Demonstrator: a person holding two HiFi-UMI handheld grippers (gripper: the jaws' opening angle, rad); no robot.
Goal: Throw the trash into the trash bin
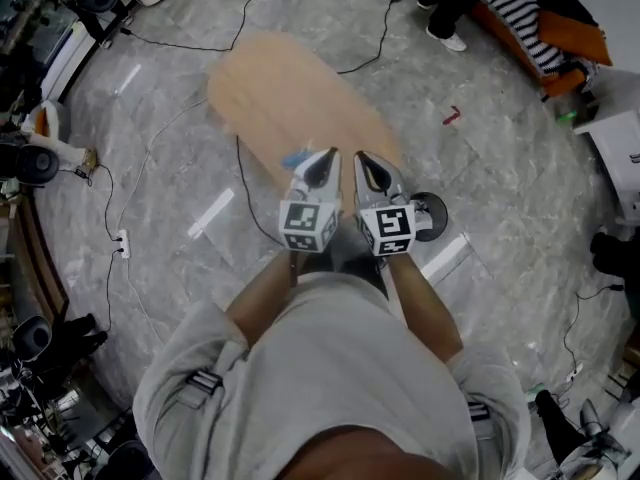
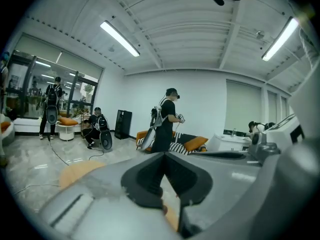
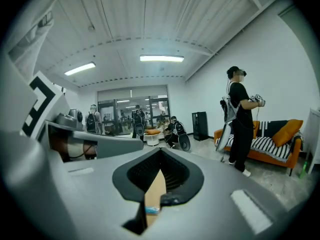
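Trash here may be the small blue scrap (image 1: 297, 158), seen in the head view just left of the left gripper's (image 1: 322, 163) tip, over the near end of a tan table (image 1: 280, 78). I cannot tell whether the scrap is pinched or lies on the table.

Both grippers are held side by side, almost touching, and point away from the person, out over the table's near edge. The left gripper's own view shows its dark pads meeting at the tips, with nothing clearly between them. The right gripper (image 1: 366, 165) is also closed tip to tip. Through the slit below its tips shows a tan strip with a blue fleck, too small to identify.

A round black thing (image 1: 431, 214) sits on the grey floor (image 1: 500, 178), just right of the right gripper. Cables (image 1: 108, 213) trail over the floor at the left. A person in black (image 2: 166, 120) stands far across the room, near an orange sofa (image 3: 281, 134).
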